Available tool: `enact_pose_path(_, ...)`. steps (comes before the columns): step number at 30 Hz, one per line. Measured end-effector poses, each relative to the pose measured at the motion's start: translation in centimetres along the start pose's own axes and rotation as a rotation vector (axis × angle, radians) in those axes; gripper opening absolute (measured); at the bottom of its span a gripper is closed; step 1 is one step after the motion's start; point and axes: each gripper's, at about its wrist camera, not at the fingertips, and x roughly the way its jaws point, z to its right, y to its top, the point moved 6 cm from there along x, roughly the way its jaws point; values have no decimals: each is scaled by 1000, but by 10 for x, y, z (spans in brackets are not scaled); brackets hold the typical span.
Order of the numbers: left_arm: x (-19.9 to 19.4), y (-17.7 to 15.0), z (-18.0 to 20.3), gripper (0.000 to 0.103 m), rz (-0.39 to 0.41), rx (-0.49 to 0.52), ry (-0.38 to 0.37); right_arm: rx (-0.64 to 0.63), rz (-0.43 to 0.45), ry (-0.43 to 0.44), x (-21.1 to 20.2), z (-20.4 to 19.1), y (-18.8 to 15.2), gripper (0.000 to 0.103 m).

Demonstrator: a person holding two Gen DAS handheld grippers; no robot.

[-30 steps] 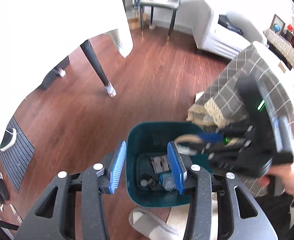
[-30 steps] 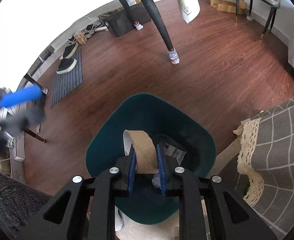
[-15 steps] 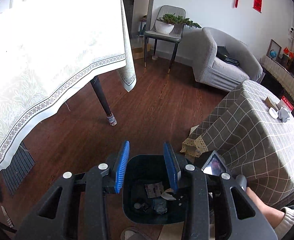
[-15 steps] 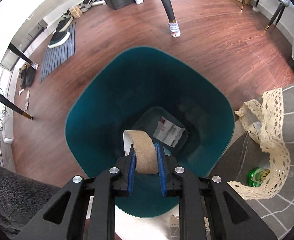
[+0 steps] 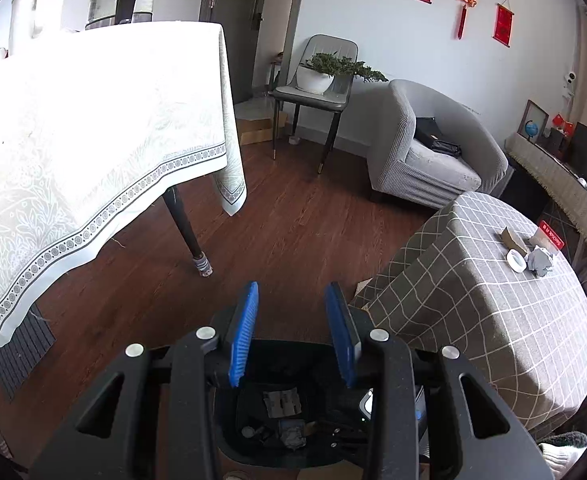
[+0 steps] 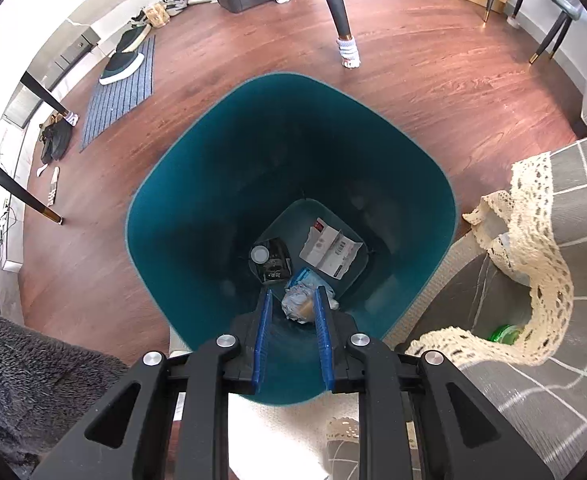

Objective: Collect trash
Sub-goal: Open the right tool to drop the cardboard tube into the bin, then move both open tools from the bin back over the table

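A teal trash bin point(image 6: 213, 160) stands on the wood floor, and my right gripper point(image 6: 294, 294) points down into it. Its blue pads stand a little apart with nothing between them, so it is open. At the bin's bottom lie a white leaflet point(image 6: 329, 248), a dark wrapper point(image 6: 275, 264), crumpled grey paper point(image 6: 295, 304) and a brown cardboard piece point(image 6: 306, 309). My left gripper point(image 5: 292, 292) hangs open and empty above the bin point(image 5: 293, 360). On the grey checked table point(image 5: 473, 300) to the right lie a crumpled paper point(image 5: 541, 260), a white tape roll point(image 5: 516, 260) and a cardboard scrap point(image 5: 513, 238).
A white-clothed dining table point(image 5: 73, 140) with a dark leg point(image 5: 189, 232) fills the left. A grey armchair point(image 5: 425, 152) and a chair holding a plant point(image 5: 317, 80) stand at the back. The checked cloth's lace edge point(image 6: 533, 240) hangs beside the bin, over a green bottle point(image 6: 505, 334).
My left gripper has risen and tilted up from the bin, and its jaws have narrowed. The right gripper has sunk over the bin, and the cardboard ring it held is no longer between its pads.
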Motion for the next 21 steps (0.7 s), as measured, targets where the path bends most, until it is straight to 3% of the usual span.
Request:
enact_pose_path(8,-7,16,8,41,45,-31,-6,-40,88,26,-39,-16,-3,22)
enact_pose_path(21,-2,30,47,55,69,-20,-27,-59,351,25,-150,-22,-5,22)
